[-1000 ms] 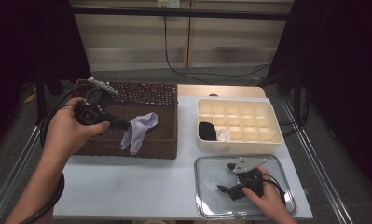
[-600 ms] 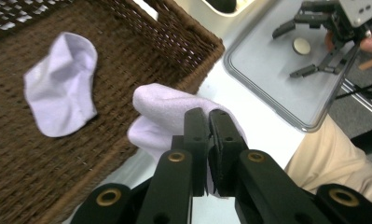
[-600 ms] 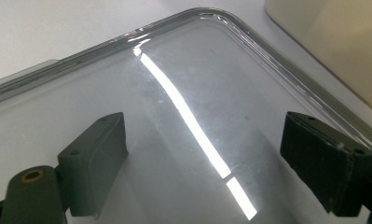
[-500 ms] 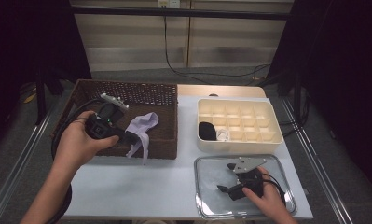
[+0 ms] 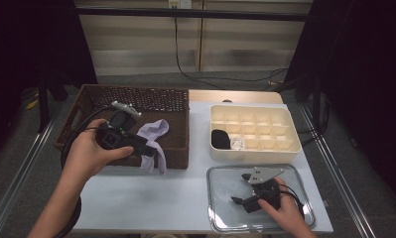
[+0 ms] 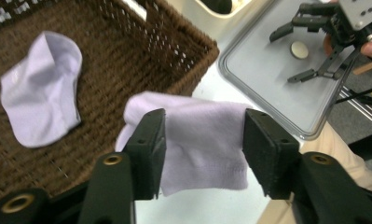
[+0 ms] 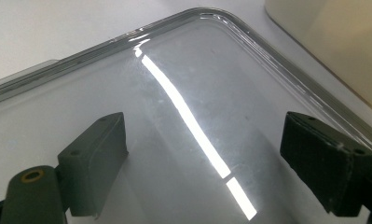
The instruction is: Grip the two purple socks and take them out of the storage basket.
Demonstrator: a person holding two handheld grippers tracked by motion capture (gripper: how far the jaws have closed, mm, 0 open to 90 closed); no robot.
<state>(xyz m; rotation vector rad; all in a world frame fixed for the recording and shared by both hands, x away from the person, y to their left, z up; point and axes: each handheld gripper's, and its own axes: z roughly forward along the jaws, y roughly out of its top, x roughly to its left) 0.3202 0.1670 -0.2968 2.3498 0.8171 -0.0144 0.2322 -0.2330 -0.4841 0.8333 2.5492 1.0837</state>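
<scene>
The white tabletop [image 5: 136,203] carries a brown wicker basket [image 5: 173,148] at the left, a cream compartment box [image 5: 285,144] at the right rear with a dark rolled item [image 5: 219,139] in its near-left cell, and a clear tray [image 5: 220,208] at the right front. A lilac sock [image 6: 207,144] hangs over the basket's near rim, partly inside and partly down its outer wall; a second lilac sock [image 6: 39,98] lies flat on the basket floor. The left hand-held gripper [image 6: 202,140], held low over the basket's near edge and pointing toward the tray, has just been opening its jaws; they now stand apart, the hanging sock between them without being pinched. The right hand-held gripper [image 7: 202,168] rests over the tray, jaws wide apart, nothing between them.
</scene>
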